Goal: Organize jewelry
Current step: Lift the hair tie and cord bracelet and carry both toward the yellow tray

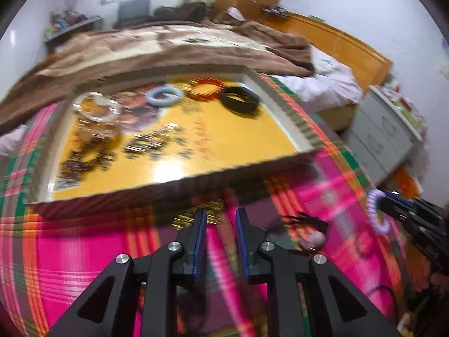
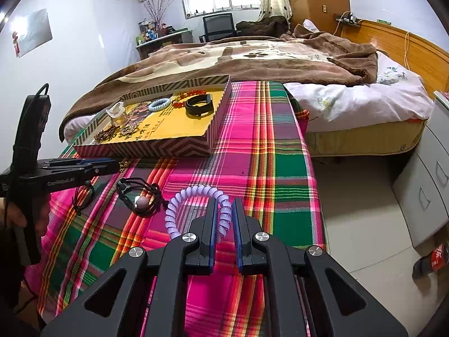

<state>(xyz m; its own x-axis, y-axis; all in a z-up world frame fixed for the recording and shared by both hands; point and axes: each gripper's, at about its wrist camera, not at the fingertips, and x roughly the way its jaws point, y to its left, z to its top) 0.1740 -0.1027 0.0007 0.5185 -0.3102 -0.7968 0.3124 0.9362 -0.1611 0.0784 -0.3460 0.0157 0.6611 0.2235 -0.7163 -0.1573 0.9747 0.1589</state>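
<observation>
A shallow striped box (image 2: 146, 148) with a yellow floor (image 1: 238, 137) sits on the plaid cloth. It holds a blue coil ring (image 1: 165, 95), a red bead bracelet (image 1: 204, 87), a black band (image 1: 240, 99), a clear bangle (image 1: 96, 106) and dark bead pieces (image 1: 84, 157). My right gripper (image 2: 224, 213) is shut on a purple coil bracelet (image 2: 193, 191), also seen in the left wrist view (image 1: 376, 213). My left gripper (image 1: 221, 219) is open and empty just in front of the box, above a gold chain (image 1: 196, 216). A black cord bracelet with a pink bead (image 2: 139, 196) lies on the cloth.
The plaid cloth (image 2: 266, 154) covers a narrow table beside a bed with a brown blanket (image 2: 238, 59). A thin black cord (image 2: 84, 196) lies at the left. White drawers (image 2: 426, 191) stand at the right, across a strip of floor.
</observation>
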